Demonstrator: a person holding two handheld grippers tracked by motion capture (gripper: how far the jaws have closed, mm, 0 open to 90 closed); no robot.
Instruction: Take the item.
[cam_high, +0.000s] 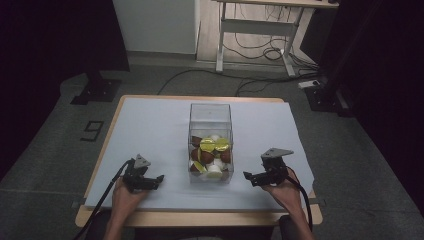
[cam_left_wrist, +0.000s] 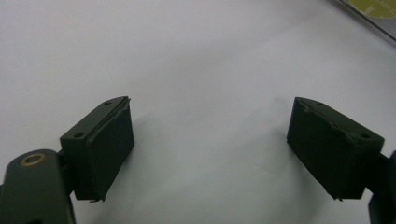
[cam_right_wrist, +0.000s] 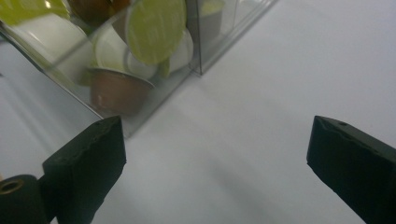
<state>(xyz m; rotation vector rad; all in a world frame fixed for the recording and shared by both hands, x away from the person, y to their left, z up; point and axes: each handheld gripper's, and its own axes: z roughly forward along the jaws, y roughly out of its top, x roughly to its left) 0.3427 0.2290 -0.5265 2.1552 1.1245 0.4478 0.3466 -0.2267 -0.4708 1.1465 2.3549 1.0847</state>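
High view first, going left to right: I am holding my left tool (cam_high: 159, 179) low over the white counter (cam_high: 150, 130), its jaws standing wide apart with nothing between them, pointing toward the clear plastic box (cam_high: 210, 112) in the middle. That box is sitting upright on the counter, roughly centred, and it is holding a heap of coffee capsules (cam_high: 210, 155) — brown cups, white ones, and several with yellow-green foil lids. On the far side I am holding my right tool (cam_high: 248, 177), likewise spread apart and empty, aimed at the box from the other flank.

Looking along the left tool (cam_left_wrist: 210, 140), I am seeing bare counter between the pads, with a corner of the box just entering at the upper right. Looking along the right tool (cam_right_wrist: 215, 154), I am seeing the box wall (cam_right_wrist: 140, 112) near the left pad, apart from it.

As I judge it, the work is only beginning: every capsule is lying inside the box, none is gripped, and both tools are flanking it without touching.
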